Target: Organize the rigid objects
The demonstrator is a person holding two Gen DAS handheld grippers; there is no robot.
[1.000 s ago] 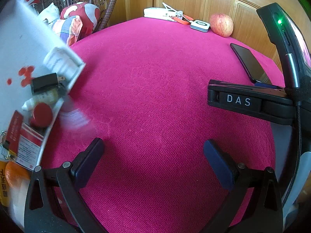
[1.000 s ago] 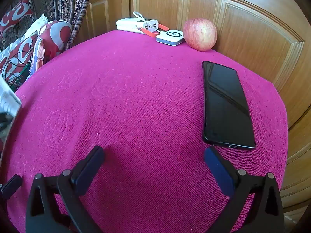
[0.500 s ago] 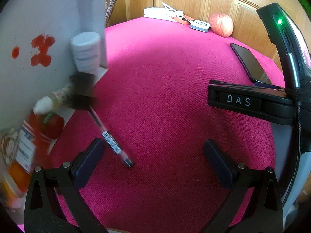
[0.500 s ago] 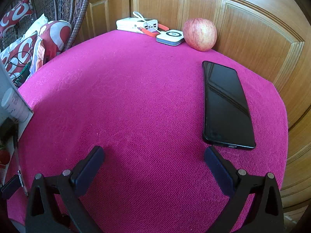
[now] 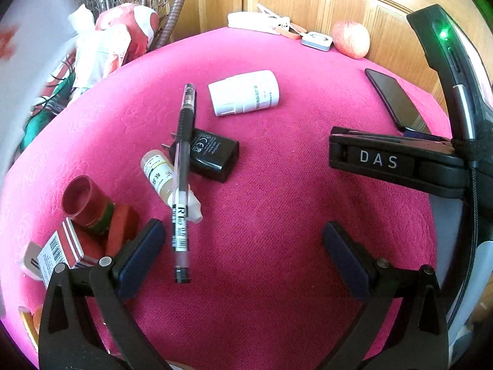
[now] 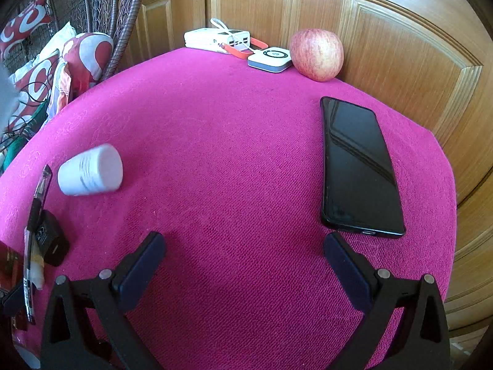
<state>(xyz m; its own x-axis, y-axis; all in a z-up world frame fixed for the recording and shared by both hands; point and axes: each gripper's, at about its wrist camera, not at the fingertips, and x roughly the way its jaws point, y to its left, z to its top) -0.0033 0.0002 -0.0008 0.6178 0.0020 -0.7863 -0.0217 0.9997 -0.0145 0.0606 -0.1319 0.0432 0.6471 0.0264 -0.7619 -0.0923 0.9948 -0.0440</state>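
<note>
Both of your grippers are spread wide and hold nothing: the left gripper [image 5: 242, 246] hangs over the pink cloth [image 5: 277, 215] near its front edge, and the right gripper [image 6: 245, 257] hangs over a bare part of the same cloth. The loose things lie on the left half of the cloth. A pen [image 5: 182, 166] lies across a black charger [image 5: 212, 155] and a small dropper bottle [image 5: 160, 175], touching both, and its lower end reaches just beside your left gripper's left finger [image 5: 140, 257]. A white bottle [image 5: 245, 92] lies on its side, a little beyond the charger and apart from it; in the right view it looks blurred. At the left edge a red tube [image 5: 84, 203] rests against a red and white box [image 5: 61, 249], close to the same finger. On the right side a phone [image 6: 357, 166] lies flat, just beyond your right gripper's right finger [image 6: 346, 269]. At the far edge, by the wooden door [image 6: 385, 30], you see an apple [image 6: 316, 54], a small white device [image 6: 270, 58] and a white power bank [image 6: 215, 38].
</note>
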